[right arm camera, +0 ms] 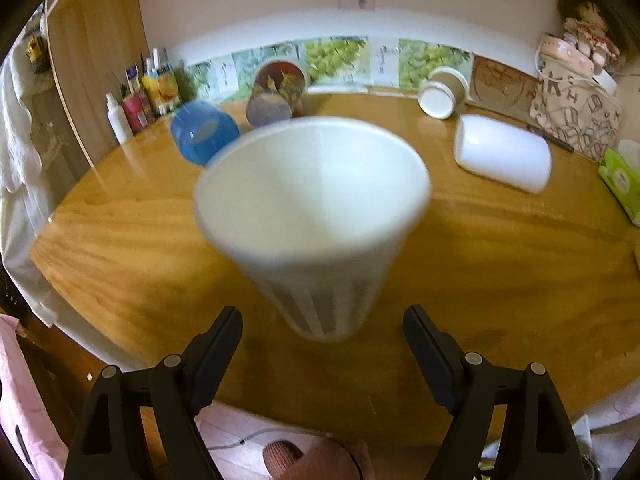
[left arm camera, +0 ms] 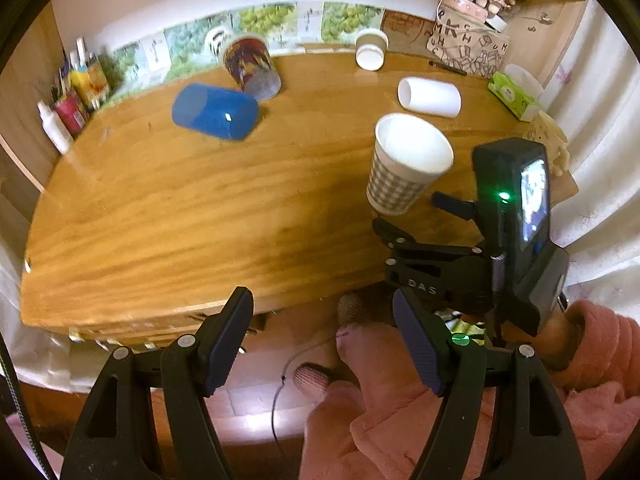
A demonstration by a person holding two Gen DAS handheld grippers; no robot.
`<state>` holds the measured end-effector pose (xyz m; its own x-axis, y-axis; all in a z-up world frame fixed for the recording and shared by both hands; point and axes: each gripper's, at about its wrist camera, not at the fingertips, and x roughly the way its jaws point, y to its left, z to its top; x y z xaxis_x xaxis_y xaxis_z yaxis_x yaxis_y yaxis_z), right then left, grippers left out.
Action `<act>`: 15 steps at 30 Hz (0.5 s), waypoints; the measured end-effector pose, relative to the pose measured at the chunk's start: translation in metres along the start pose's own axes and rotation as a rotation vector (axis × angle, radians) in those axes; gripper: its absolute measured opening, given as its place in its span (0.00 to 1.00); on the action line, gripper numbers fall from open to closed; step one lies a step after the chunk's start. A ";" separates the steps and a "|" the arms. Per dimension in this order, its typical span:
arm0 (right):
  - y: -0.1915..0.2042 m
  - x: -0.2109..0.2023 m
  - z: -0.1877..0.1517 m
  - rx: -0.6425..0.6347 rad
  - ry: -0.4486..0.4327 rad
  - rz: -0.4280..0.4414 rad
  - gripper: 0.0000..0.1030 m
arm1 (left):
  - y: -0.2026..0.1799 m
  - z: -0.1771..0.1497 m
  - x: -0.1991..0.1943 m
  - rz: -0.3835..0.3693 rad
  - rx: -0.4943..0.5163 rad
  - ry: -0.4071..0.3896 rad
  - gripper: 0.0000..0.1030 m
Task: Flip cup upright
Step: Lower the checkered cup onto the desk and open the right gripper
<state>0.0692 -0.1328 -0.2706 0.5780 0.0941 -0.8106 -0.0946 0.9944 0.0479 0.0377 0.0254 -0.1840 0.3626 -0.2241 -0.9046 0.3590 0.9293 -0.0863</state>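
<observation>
A checked paper cup [left arm camera: 404, 164] with a white inside stands mouth up near the table's front right edge; in the right wrist view it [right arm camera: 316, 224] is blurred and fills the middle. My right gripper [right arm camera: 322, 344] is open, its fingers apart on either side of the cup's base without touching it. The same gripper shows in the left wrist view [left arm camera: 408, 216] just behind the cup. My left gripper [left arm camera: 324, 336] is open and empty, off the table's front edge, left of the right gripper.
On the wooden table [left arm camera: 180, 208] several cups lie on their sides: a blue one [left arm camera: 214, 112], a picture-printed one [left arm camera: 250, 66], a white one [left arm camera: 430, 96] and a small white one [left arm camera: 372, 50]. Bottles [left arm camera: 72, 92] stand far left; a tissue box [left arm camera: 514, 96] and bag [left arm camera: 466, 40] far right.
</observation>
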 end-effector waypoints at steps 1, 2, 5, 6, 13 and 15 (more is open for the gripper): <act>-0.002 -0.004 -0.004 -0.003 0.006 -0.011 0.81 | 0.000 -0.002 0.004 -0.015 -0.014 0.017 0.74; -0.005 -0.008 -0.009 -0.001 0.015 -0.021 0.81 | -0.001 -0.004 0.006 -0.023 -0.022 0.028 0.74; -0.015 -0.022 -0.021 0.003 0.018 -0.060 0.81 | -0.005 -0.008 0.016 -0.045 -0.045 0.064 0.74; -0.020 -0.028 -0.025 0.002 0.015 -0.077 0.81 | -0.006 -0.008 0.017 -0.051 -0.052 0.071 0.74; -0.043 -0.043 -0.033 0.015 0.061 -0.123 0.81 | -0.010 -0.013 0.019 -0.017 -0.120 0.082 0.75; -0.049 -0.044 -0.033 0.032 0.099 -0.111 0.81 | -0.007 -0.015 0.016 0.019 -0.153 0.073 0.80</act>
<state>0.0216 -0.1871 -0.2568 0.5007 -0.0199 -0.8654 -0.0083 0.9996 -0.0278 0.0281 0.0193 -0.2042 0.3024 -0.1893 -0.9342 0.2153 0.9683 -0.1265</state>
